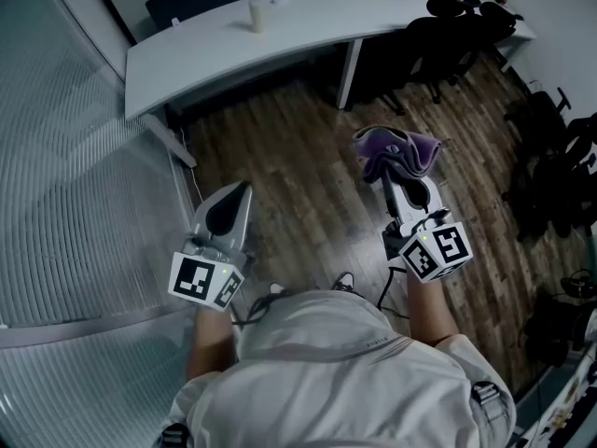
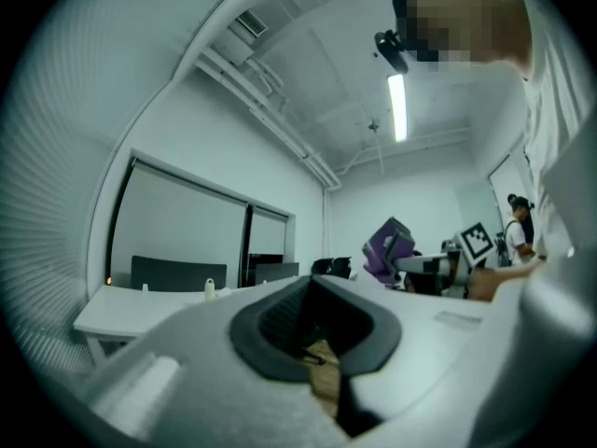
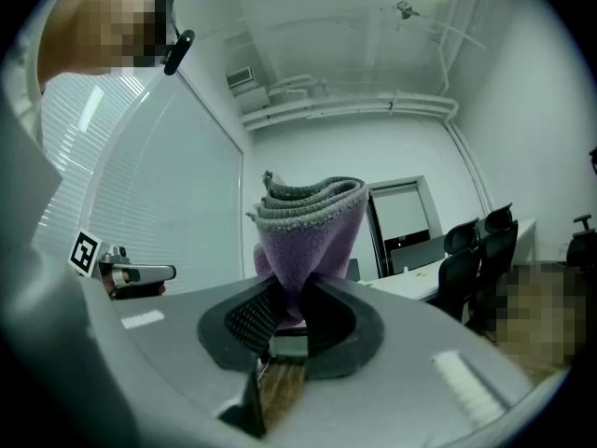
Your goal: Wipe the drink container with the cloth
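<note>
While the drink container (image 1: 256, 14) stands well ahead of both sets of fingertips, up on the white desk (image 1: 317, 28), no wiping is under way, so I judge the step is the approach. My right gripper (image 1: 399, 174) is clamped on the cloth (image 1: 396, 150), the pads pinching its lower fold and the rest bunched above and ahead of the tips. My left gripper (image 1: 239, 190) has its jaws together, nothing between them, and it points level over the wood floor (image 1: 298, 213), well apart from the right one. To do this well I'd hold the pinch firm on the way in, since the bundle looks top-heavy and could slip. I'd part the left jaws before arriving, to steady the container low down. I'd then bring the free cloth face, not the pads, against its side. Black chairs (image 1: 457, 26) sit beyond my right fingertips, so a line left of them looks safer. Container: small, pale, upright, narrower at the top, too small for more. Cloth: purple, grey edge, folded in several layers
</note>
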`<action>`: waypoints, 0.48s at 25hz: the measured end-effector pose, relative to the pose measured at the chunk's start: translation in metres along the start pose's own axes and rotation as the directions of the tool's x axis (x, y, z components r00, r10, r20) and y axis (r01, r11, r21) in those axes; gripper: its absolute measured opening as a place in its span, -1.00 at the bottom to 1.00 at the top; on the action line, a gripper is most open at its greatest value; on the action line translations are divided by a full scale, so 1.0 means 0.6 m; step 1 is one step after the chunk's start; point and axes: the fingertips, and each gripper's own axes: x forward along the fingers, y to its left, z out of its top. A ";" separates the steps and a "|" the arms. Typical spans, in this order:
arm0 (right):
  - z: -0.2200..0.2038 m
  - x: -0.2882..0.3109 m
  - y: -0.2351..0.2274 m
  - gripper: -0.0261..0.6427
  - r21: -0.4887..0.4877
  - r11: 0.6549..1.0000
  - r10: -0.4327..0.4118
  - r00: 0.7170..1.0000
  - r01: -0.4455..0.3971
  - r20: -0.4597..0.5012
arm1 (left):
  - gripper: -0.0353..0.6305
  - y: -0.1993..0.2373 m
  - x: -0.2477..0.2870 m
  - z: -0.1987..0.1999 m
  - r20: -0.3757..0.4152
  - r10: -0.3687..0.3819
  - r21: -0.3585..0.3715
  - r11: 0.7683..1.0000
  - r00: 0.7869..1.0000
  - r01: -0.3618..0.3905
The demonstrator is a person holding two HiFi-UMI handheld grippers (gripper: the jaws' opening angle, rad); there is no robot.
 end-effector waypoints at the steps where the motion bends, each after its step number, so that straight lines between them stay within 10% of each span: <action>1: 0.000 -0.002 -0.001 -0.75 0.003 1.000 0.000 1.000 0.000 0.003 | -0.88 -0.001 -0.001 0.000 -0.001 0.000 0.000 1.000 1.000 0.000; 12: 0.008 0.001 0.016 -0.74 0.040 0.999 0.015 1.000 -0.016 0.012 | -0.88 0.012 -0.019 0.010 0.006 0.005 -0.012 1.000 1.000 -0.005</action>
